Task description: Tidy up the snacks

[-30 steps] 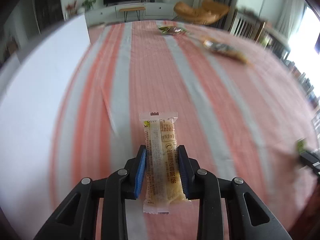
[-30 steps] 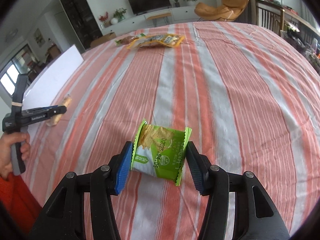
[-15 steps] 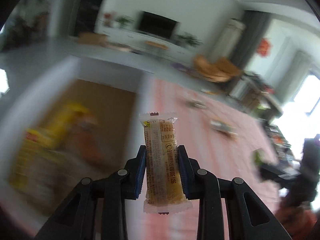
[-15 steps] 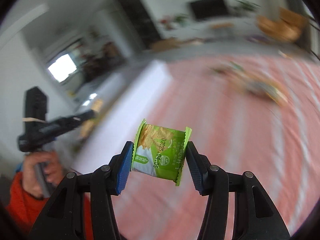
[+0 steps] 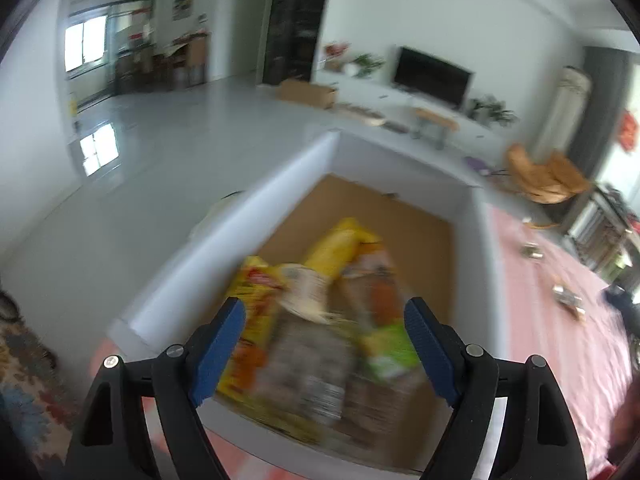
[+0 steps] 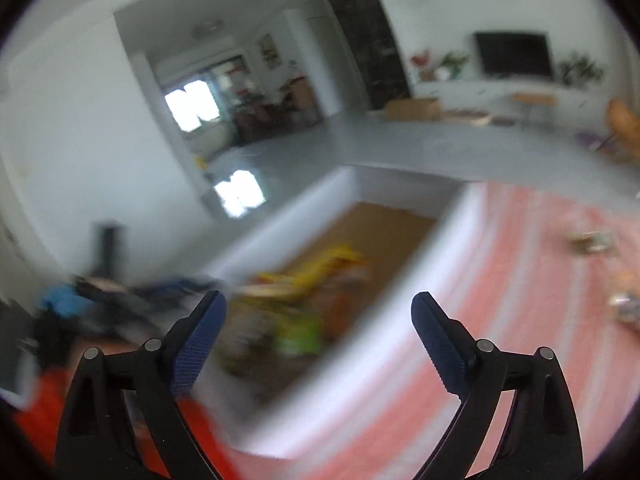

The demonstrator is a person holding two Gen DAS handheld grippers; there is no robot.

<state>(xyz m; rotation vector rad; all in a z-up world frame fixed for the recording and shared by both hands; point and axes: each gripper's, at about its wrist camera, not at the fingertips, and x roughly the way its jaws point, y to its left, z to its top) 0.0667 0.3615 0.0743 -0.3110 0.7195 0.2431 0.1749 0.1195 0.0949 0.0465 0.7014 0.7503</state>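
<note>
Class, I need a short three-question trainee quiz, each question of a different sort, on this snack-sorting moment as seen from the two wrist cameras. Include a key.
1. True or false: the left claw is clamped on a snack bar.
2. Multiple choice: the white box with the brown floor holds A) nothing, B) a pile of snack packets, C) a television.
3. Fill in: a few snacks lie loose on the ____ striped tablecloth.

Key
1. False: its blue pads stand apart, opening, with nothing between them; the right claw likewise.
2. B.
3. Pink, with white stripes.
</note>
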